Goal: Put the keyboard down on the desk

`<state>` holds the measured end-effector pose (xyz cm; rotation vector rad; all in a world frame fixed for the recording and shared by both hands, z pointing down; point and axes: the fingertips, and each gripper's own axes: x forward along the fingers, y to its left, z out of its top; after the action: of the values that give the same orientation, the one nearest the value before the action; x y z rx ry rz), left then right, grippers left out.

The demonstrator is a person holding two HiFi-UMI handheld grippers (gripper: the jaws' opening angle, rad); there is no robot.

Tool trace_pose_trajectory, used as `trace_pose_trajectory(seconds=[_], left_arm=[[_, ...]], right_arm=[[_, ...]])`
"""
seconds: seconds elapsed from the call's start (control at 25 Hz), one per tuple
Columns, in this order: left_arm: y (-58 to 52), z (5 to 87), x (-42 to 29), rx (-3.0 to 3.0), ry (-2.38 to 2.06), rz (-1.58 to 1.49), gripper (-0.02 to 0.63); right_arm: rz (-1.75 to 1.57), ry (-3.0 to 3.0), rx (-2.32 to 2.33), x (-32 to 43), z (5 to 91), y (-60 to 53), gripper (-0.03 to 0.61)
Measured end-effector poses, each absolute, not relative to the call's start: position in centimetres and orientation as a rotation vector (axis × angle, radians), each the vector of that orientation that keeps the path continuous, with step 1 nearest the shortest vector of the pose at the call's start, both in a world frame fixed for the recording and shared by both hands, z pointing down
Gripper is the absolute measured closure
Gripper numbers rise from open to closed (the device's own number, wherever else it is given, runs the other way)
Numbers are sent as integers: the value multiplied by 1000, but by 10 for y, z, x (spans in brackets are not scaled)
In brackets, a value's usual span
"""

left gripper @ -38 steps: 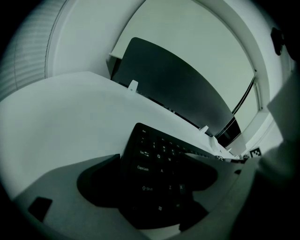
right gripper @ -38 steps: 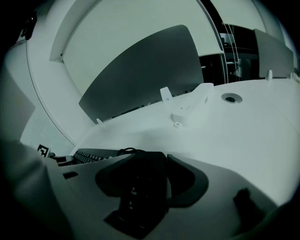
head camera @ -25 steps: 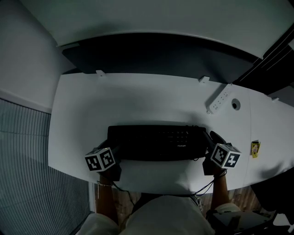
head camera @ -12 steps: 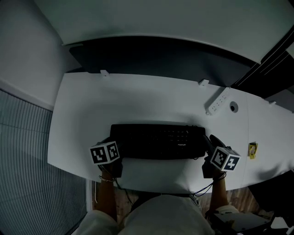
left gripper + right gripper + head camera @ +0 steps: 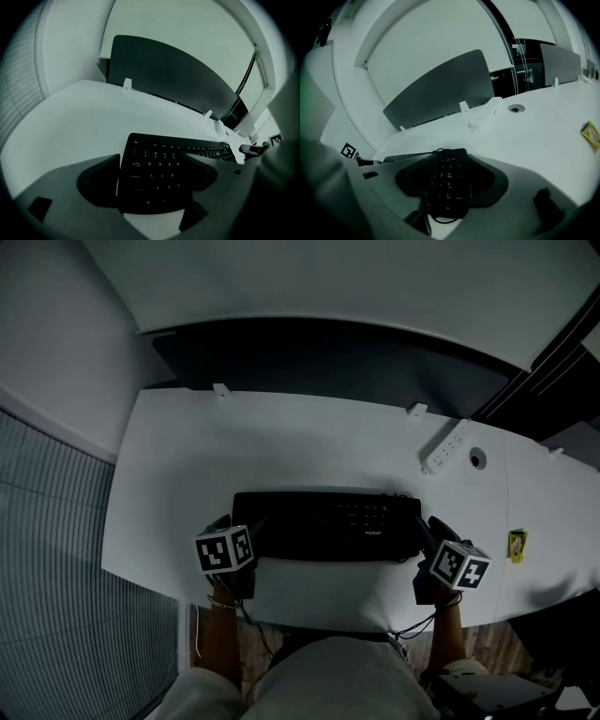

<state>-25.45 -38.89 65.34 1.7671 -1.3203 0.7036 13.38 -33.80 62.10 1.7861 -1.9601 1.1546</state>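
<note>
A black keyboard (image 5: pixel 326 524) lies flat on the white desk (image 5: pixel 281 446), near its front edge. My left gripper (image 5: pixel 246 545) stands open at the keyboard's front-left corner. In the left gripper view that corner (image 5: pixel 150 183) sits between the jaws, with a thin strip of white desk showing beside the left jaw. My right gripper (image 5: pixel 429 542) is open at the other end. The number-pad end (image 5: pixel 449 183) lies between its jaws with dark gaps on both sides. A thin black cable (image 5: pixel 436 219) loops at that end.
A dark partition panel (image 5: pixel 328 357) runs along the desk's back edge. A white power strip (image 5: pixel 445 448), a round cable hole (image 5: pixel 479 457) and a small yellow thing (image 5: pixel 518 544) lie at the right. The desk's front edge is just below both grippers.
The left gripper has turned a little and edged right, closer to the keyboard's left end. The keyboard and the right gripper stand much as before.
</note>
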Motion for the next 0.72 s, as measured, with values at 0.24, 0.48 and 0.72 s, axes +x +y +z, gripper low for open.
trace_pose_trajectory(seconds=[0.24, 0.48, 0.72], left_arm=[[-374, 636, -264, 1772, -1368, 625, 209], [-347, 617, -278, 1800, -1418, 522, 209], [-316, 590, -278, 1831, -1461, 406, 209]], right_arm=[[1134, -1985, 1788, 129, 612, -329, 379], [1089, -2004, 1796, 119, 599, -313, 379], [1031, -2004, 1830, 107, 579, -295, 379]])
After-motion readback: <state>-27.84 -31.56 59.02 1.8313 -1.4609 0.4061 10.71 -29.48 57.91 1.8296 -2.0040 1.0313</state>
